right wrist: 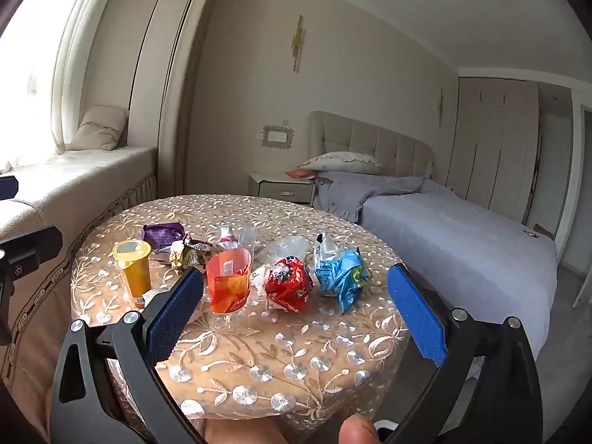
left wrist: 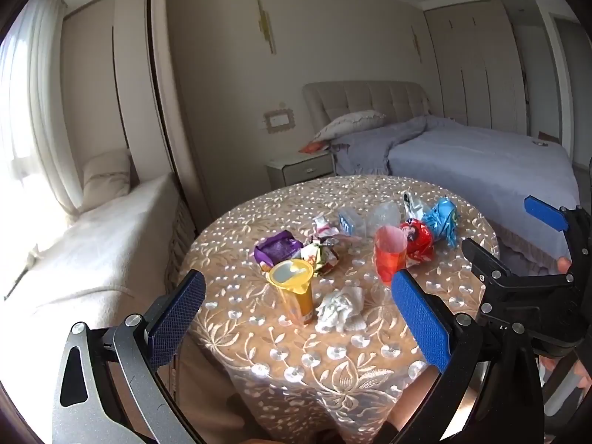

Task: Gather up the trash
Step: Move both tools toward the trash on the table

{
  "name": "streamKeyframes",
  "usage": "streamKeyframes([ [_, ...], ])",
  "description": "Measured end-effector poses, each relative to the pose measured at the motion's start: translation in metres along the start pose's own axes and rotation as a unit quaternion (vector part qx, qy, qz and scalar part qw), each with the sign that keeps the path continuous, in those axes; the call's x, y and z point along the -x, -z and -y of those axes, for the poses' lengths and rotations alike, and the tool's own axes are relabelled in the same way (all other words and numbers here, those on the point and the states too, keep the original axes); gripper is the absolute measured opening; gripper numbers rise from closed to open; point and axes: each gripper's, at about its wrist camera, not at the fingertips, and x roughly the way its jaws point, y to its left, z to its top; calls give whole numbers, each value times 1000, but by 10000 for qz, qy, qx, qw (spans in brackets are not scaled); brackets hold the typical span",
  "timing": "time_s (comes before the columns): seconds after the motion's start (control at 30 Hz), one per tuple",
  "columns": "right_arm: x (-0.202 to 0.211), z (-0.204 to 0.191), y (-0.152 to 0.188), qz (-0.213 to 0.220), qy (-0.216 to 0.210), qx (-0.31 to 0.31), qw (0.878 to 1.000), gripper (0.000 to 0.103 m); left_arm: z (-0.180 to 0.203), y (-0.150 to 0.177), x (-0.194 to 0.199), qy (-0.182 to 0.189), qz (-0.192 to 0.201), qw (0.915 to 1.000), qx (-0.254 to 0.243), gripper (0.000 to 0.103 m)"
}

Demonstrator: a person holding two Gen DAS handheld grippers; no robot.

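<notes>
Beige bedroom walls, a tufted headboard and a bed (left wrist: 481,155) under a lavender cover stand behind a round table (left wrist: 333,366) draped in a tan cloth stitched with pale flowers. Trash is scattered over the tabletop: a yellow cup (left wrist: 292,292) stands upright near the front-left edge, with a crumpled white tissue (left wrist: 340,309) just beside it; behind them lie a purple wrapper (left wrist: 275,248) and a crushed foil wrapper (left wrist: 321,255) that touch each other. A red-orange plastic cup (right wrist: 228,281) stands upright at mid-table, a red snack bag (right wrist: 288,284) near it and a blue snack bag (right wrist: 342,277) beyond that, with clear plastic (right wrist: 285,248) behind. The left gripper (left wrist: 296,331) hovers over the near edge of the table, jaws spread wide and holding nothing, the yellow cup and tissue between its blue pads. The right gripper (right wrist: 296,312) is likewise wide open and empty, low at the table's near side, facing the red-orange cup and red bag.
</notes>
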Motion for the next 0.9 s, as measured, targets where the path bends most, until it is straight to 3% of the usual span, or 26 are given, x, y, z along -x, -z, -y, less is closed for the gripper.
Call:
streamKeyframes([
  [0.13,3,3,1,54,-411,-177,9990,99,-2,1,-2,-52,-52,10000,25,98],
  [0.9,3,-4,0,156,-324,130,9993,99,-5,6,-11,-11,-287,9996,3,98],
])
